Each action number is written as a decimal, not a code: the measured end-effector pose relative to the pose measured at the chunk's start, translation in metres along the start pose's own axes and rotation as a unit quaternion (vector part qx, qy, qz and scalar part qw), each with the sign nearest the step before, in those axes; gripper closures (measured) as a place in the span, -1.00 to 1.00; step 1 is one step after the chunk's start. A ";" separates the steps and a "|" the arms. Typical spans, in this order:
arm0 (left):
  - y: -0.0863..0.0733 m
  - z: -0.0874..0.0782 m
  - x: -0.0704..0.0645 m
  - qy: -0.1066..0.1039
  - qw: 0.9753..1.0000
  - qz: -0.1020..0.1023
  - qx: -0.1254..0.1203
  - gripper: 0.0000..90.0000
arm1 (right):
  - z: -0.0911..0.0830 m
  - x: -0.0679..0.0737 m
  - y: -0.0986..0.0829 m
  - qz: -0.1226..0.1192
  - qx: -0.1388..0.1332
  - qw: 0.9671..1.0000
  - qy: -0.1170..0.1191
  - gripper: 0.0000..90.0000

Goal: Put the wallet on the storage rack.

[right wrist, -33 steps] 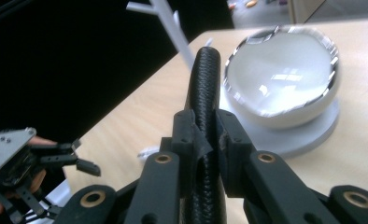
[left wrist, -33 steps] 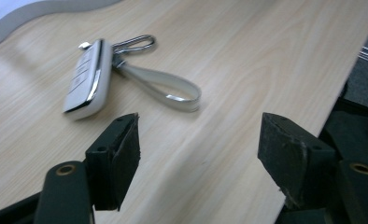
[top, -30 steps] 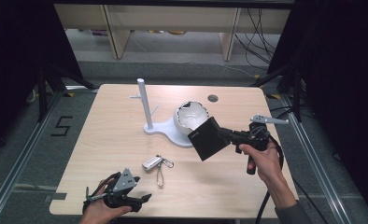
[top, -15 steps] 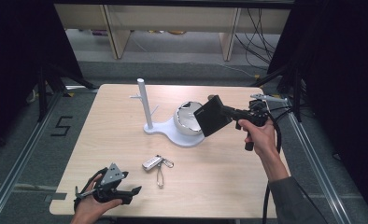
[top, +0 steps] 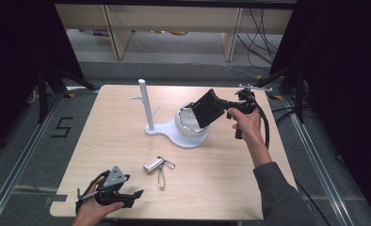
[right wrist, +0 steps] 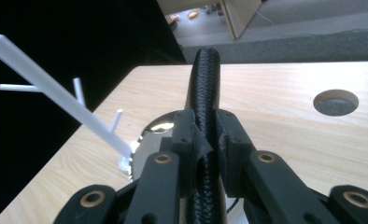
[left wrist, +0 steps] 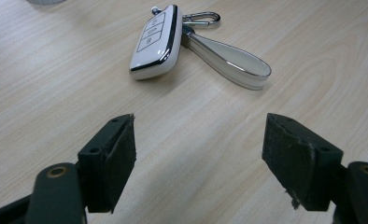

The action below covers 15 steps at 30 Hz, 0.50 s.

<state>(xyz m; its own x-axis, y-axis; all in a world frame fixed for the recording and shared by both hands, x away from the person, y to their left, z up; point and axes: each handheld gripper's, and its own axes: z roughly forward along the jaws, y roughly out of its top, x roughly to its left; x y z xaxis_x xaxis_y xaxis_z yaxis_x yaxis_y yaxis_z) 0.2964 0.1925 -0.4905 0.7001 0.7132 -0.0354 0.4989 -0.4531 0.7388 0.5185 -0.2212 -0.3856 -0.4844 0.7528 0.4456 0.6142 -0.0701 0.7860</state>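
Looking down from the high view, I start at the left, where my left gripper point(top: 127, 195) sits low near the front edge of the table point(top: 221, 188), held in a hand point(top: 92, 209). Its jaws are wide apart with nothing between them. In the left gripper view, the bare wood shows between the two black pads point(left wrist: 119, 156), and the white car key point(left wrist: 155, 42) lies on the table ahead of them, not touching. A white strap point(left wrist: 231, 60) and a small silver clip point(left wrist: 201, 17) hang off the key. From the high view, the key point(top: 153, 164) lies near the middle front of the table, just up and to the right of my left gripper.

Moving right, I see a white stand point(top: 148, 123) with a tall post and little pegs. Its flat base runs under a round white bowl with a shiny rim point(top: 186, 125).

Further right, my right gripper point(top: 220, 105) is held up in the air by the other hand point(top: 244, 123). Its jaws are squeezed tight on a black wallet point(top: 207, 108), which hangs tilted just above the bowl. In the right gripper view, the wallet's woven black edge point(right wrist: 204, 93) stands up between the jaws. I cannot tell if the wallet touches the bowl.
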 end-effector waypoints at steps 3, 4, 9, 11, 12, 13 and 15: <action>0.000 0.000 0.001 -0.006 1.000 0.006 0.006 -0.44 | 0.012 -0.002 -0.002 0.011 0.007 1.000 -0.003 0.77; -0.001 0.000 0.000 -0.005 1.000 0.004 0.005 -0.44 | 0.015 -0.002 -0.003 0.019 0.009 1.000 0.000 0.77; -0.001 0.000 -0.001 -0.007 1.000 0.005 0.007 -0.44 | 0.036 -0.007 -0.010 0.018 0.020 1.000 0.000 0.77; -0.001 0.001 -0.001 -0.006 1.000 0.006 0.006 -0.44 | 0.040 -0.007 -0.012 0.024 0.019 1.000 0.003 0.77; -0.002 0.002 -0.001 -0.007 1.000 0.002 0.004 -0.44 | 0.042 -0.008 -0.012 0.024 0.020 1.000 0.003 0.77; -0.002 0.002 -0.001 -0.011 1.000 0.005 0.008 -0.44 | 0.043 -0.008 -0.013 0.027 0.019 0.999 0.002 0.76; -0.003 0.004 -0.003 -0.010 1.000 0.000 0.008 -0.44 | 0.044 -0.009 -0.014 0.025 0.023 0.999 0.004 0.76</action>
<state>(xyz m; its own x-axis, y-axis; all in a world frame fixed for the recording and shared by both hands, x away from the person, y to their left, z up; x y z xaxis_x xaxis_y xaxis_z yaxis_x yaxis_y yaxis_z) 0.2949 0.1899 -0.4951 0.7110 0.7015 -0.0490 0.5060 -0.4619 0.7284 0.5419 -0.1980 -0.4190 -0.4572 0.7446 0.4864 0.6651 -0.0768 0.7428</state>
